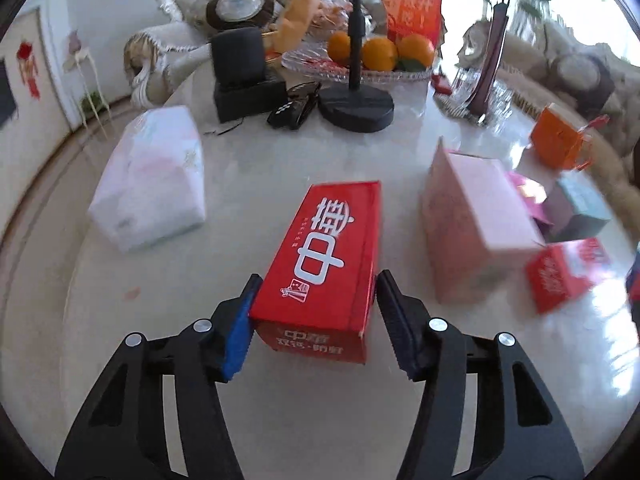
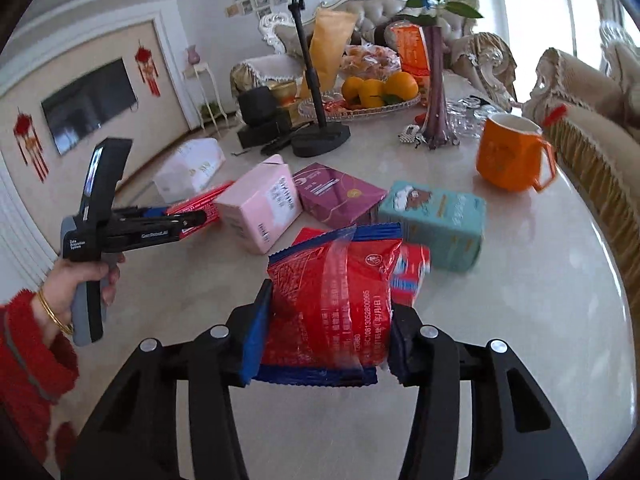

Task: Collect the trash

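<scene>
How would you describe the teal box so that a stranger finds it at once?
Start from the orange mug on the marble table. Nearer the camera lies the teal box, beside a purple box. Only it is teal, with a cartoon bear.

Marble table (image 1: pixel 280 160). Glass fruit tray (image 2: pixel 404 105) holds oranges (image 2: pixel 376 87). Black phone stand (image 1: pixel 356 104) on round base, near tray. Purple vase (image 2: pixel 438 92) with red flower, upright beside tray. Orange mug (image 2: pixel 512 152) upright at table's right edge. Black speaker (image 1: pixel 238 56) on black box. Sunglasses (image 1: pixel 296 106) just beside stand base. White tissue pack (image 1: pixel 152 176) on table's left side. Wall TV (image 2: pixel 90 104) with red hangings on both sides. Ornate sofa (image 2: pixel 580 120) behind table.
</scene>
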`<control>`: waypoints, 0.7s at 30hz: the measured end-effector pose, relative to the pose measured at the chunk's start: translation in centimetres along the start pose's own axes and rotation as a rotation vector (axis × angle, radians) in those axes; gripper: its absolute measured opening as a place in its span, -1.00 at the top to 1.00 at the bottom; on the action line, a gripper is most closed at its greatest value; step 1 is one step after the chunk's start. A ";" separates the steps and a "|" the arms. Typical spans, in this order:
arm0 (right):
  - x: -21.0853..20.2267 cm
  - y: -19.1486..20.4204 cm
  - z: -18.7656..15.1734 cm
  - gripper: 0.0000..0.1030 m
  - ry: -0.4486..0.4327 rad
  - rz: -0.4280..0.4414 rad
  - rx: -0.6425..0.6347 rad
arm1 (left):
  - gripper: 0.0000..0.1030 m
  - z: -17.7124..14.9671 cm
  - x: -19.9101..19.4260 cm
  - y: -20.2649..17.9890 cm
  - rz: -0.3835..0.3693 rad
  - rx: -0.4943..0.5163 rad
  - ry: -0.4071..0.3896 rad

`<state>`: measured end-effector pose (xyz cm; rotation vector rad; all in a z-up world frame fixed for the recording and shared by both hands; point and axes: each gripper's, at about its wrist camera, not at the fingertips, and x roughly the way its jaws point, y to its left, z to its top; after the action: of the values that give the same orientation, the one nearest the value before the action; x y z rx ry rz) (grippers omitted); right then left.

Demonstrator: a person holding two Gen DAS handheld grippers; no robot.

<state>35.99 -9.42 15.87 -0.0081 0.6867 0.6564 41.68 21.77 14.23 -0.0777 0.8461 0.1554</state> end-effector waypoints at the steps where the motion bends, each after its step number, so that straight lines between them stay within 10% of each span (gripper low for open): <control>1: -1.2 0.1 -0.8 0.09 -0.013 0.016 0.018 | -0.09 -0.6 -0.9 0.1 -0.008 -0.011 -0.007; 21: -20.8 7.9 -21.2 0.09 -0.101 0.242 0.123 | -0.05 -27.1 -28.2 -8.0 -0.293 0.027 -0.188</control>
<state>7.02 -19.25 13.18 0.2239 0.6349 0.8395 4.55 7.40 17.55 -0.1580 0.6409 -0.1228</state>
